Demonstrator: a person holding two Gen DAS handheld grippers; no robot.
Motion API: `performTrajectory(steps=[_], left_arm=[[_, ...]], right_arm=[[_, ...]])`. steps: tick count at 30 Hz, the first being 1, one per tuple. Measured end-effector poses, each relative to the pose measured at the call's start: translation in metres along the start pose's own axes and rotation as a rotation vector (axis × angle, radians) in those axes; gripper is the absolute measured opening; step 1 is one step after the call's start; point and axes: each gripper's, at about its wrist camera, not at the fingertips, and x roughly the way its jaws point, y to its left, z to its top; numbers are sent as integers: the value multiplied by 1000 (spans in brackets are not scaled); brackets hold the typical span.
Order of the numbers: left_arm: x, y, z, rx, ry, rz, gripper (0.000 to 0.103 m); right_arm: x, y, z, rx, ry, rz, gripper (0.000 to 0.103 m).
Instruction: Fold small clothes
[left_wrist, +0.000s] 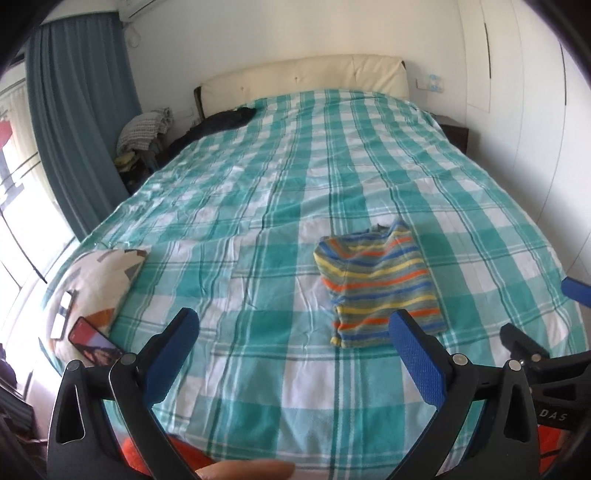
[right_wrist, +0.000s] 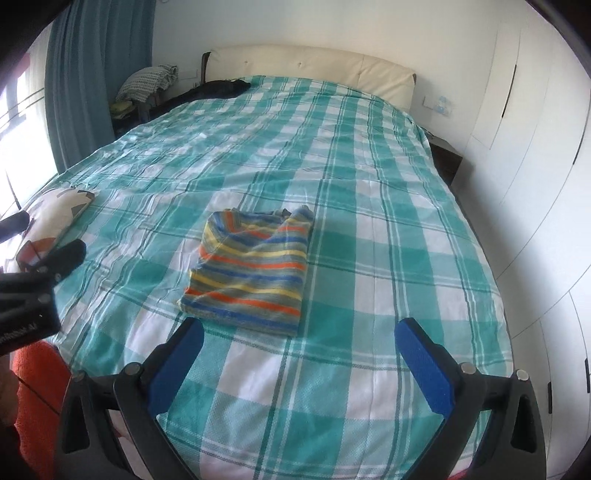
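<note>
A small striped garment (left_wrist: 376, 286), in blue, orange, yellow and grey, lies folded into a neat rectangle on the green and white checked bed cover (left_wrist: 280, 177). It also shows in the right wrist view (right_wrist: 251, 264). My left gripper (left_wrist: 295, 321) is open and empty, held above the near part of the bed, with the garment just beyond its right finger. My right gripper (right_wrist: 299, 332) is open and empty, held just in front of the garment's near edge. The right gripper shows at the right edge of the left wrist view (left_wrist: 535, 321), and the left gripper at the left edge of the right wrist view (right_wrist: 44, 240).
A patterned pillow (left_wrist: 92, 288) lies at the bed's left edge with a phone (left_wrist: 94, 341) on it. A dark garment (left_wrist: 221, 122) lies near the cream headboard (left_wrist: 303, 77). Blue curtains (left_wrist: 77, 110) hang left; white wardrobes (right_wrist: 535, 147) stand right.
</note>
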Motion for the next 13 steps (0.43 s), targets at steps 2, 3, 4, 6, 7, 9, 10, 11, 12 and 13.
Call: performTrajectory(steps=[2,3,4,6,7,9,10,11,12,13], left_arm=[[5,-5,-7,8,23,-22,103],[8,-8,-9,15,30,-30,103],[10,-10,-13,19,38,-44,103],[14,-12,-17,12,50,-62,103],[14,-14,-18,6,54,-64,103],[14,-17,-19,2,55,-59,103],[14,-19,-19,-2,53,-56,103],[14,-20,-19,-6,51,-54,103],[13,-21,-19,-7,52,-56,103],[12,-22,-19,-7,50,-55,103]], right_arm=[[5,1,-4,-1,19,-7,102],[7,1,-6,-6,26,-16,102],[8,1,-8,-9,31,-22,102],[8,1,-12,-13,36,-25,102],[8,0,-13,-14,35,-27,102],[8,-1,-15,-16,33,-31,102],[8,-1,-15,-14,32,-32,102],[8,-2,-15,-11,32,-32,102],[8,-2,-15,-7,31,-32,102],[8,-3,-15,-4,30,-32,102]])
